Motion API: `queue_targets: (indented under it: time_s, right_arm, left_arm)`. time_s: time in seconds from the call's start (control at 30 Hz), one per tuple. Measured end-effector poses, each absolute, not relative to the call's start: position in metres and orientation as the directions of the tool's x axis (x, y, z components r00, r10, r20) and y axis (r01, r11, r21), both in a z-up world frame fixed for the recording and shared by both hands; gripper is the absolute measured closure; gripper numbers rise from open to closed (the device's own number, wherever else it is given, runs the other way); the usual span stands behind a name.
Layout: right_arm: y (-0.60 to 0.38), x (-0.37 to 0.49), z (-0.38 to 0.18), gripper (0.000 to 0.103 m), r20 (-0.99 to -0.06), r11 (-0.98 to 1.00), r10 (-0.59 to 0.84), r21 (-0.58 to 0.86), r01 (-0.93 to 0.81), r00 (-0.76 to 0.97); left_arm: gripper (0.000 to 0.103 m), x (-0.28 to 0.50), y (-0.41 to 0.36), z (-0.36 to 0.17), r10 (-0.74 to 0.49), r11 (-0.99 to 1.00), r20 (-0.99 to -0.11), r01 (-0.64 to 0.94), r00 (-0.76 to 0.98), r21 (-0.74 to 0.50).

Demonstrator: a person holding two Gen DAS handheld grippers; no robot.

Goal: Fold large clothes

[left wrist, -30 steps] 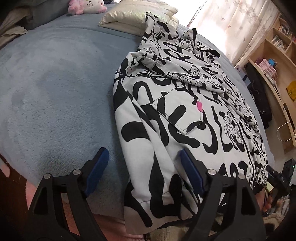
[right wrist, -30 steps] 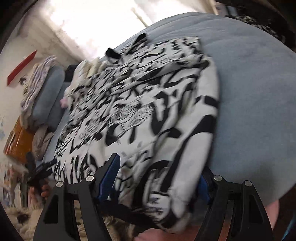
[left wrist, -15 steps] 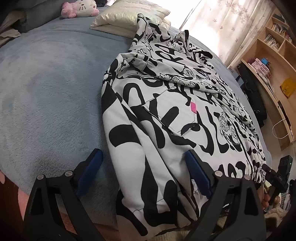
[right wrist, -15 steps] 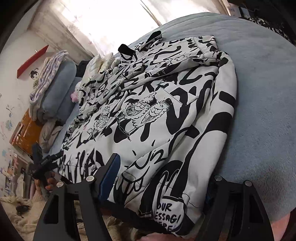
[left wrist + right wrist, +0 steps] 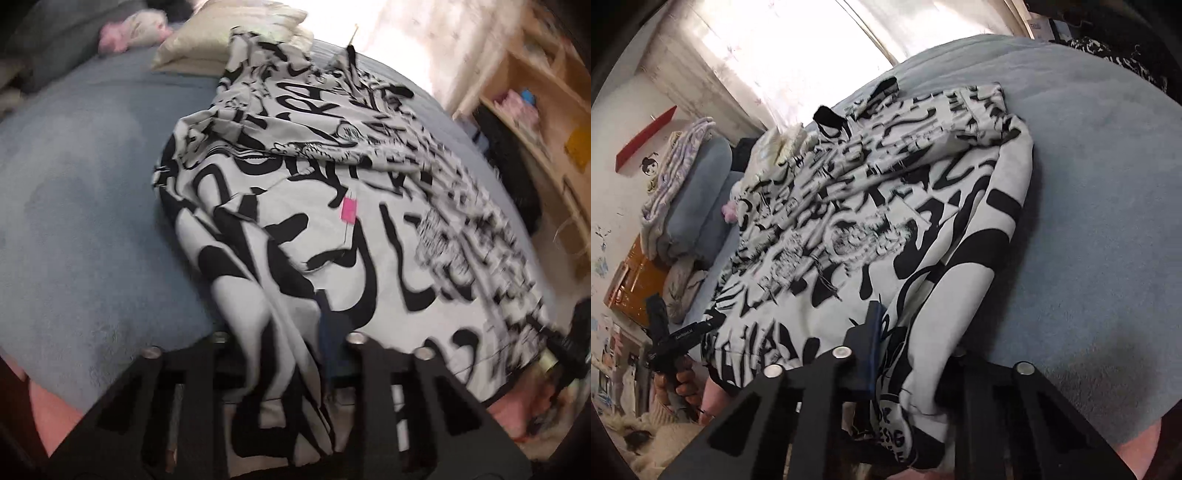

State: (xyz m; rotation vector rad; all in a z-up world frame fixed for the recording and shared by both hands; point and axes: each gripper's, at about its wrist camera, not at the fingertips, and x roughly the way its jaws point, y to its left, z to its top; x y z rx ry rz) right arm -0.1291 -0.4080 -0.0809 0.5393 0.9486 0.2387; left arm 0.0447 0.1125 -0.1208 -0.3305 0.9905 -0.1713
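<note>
A large white hoodie with black graffiti print (image 5: 332, 236) lies spread on the blue bed cover (image 5: 81, 221), its hood toward the pillows. My left gripper (image 5: 275, 332) is at the near hem corner. Its jaws are closing, with a bunched fold of fabric pinched between the blue pads. In the right wrist view the same hoodie (image 5: 871, 229) runs away from me. My right gripper (image 5: 914, 343) is at the other hem corner, jaws closing with the hem squeezed between them. At the far left of that view, a hand holds the left gripper (image 5: 701, 326) at the hem.
A cream pillow (image 5: 229, 40) and a pink plush toy (image 5: 125, 29) lie at the head of the bed. Wooden shelves (image 5: 546, 110) stand along the right. A blue bolster (image 5: 698, 206) and an orange cabinet (image 5: 631, 280) are on the far side.
Both grippers went from wide open around the hem to closed on it. The left one shifted right along the hem, and the fabric now bunches up between its fingers.
</note>
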Motion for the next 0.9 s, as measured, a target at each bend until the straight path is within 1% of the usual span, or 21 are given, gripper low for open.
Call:
queue_targets:
  time_s: [0.03, 0.07, 0.17, 0.33, 0.5, 0.6, 0.7, 0.9]
  right_arm:
    - [-0.41, -0.129, -0.075, 0.091, -0.697, 0.84, 0.425, 0.542, 0.036, 0.578]
    - [-0.412, -0.13, -0.066, 0.092, -0.684, 0.837, 0.424, 0.547, 0.032, 0.593]
    - [-0.417, -0.136, -0.043, 0.095, -0.656, 0.833, 0.421, 0.552, 0.018, 0.626]
    - [-0.423, -0.151, -0.008, 0.095, -0.641, 0.84, 0.428, 0.542, -0.02, 0.637]
    - [-0.43, -0.163, 0.029, 0.095, -0.636, 0.84, 0.46, 0.538, -0.071, 0.619]
    - [-0.436, -0.161, 0.044, 0.095, -0.62, 0.828, 0.473, 0.555, -0.076, 0.626]
    - [-0.446, -0.143, 0.045, 0.095, -0.582, 0.79, 0.494, 0.61, -0.054, 0.646]
    - [-0.471, -0.076, 0.044, 0.095, -0.521, 0.685, 0.503, 0.727, 0.05, 0.689]
  left_arm:
    - [0.09, 0.044, 0.116, -0.119, -0.302, 0.928, -0.783, -0.02, 0.543, -0.372]
    - [0.091, 0.042, 0.118, -0.113, -0.308, 0.922, -0.777, -0.029, 0.55, -0.386]
    - [0.093, 0.033, 0.115, -0.096, -0.291, 0.93, -0.77, -0.021, 0.568, -0.368]
    - [0.094, 0.01, 0.112, -0.061, -0.294, 0.937, -0.758, 0.021, 0.582, -0.348]
    - [0.094, -0.021, 0.123, -0.031, -0.342, 0.922, -0.758, 0.043, 0.555, -0.384]
    - [0.094, -0.034, 0.136, -0.02, -0.388, 0.894, -0.74, 0.03, 0.549, -0.447]
    - [0.094, -0.026, 0.145, -0.013, -0.428, 0.863, -0.719, 0.013, 0.548, -0.504]
    - [0.093, 0.033, 0.149, 0.001, -0.504, 0.782, -0.642, -0.01, 0.578, -0.623]
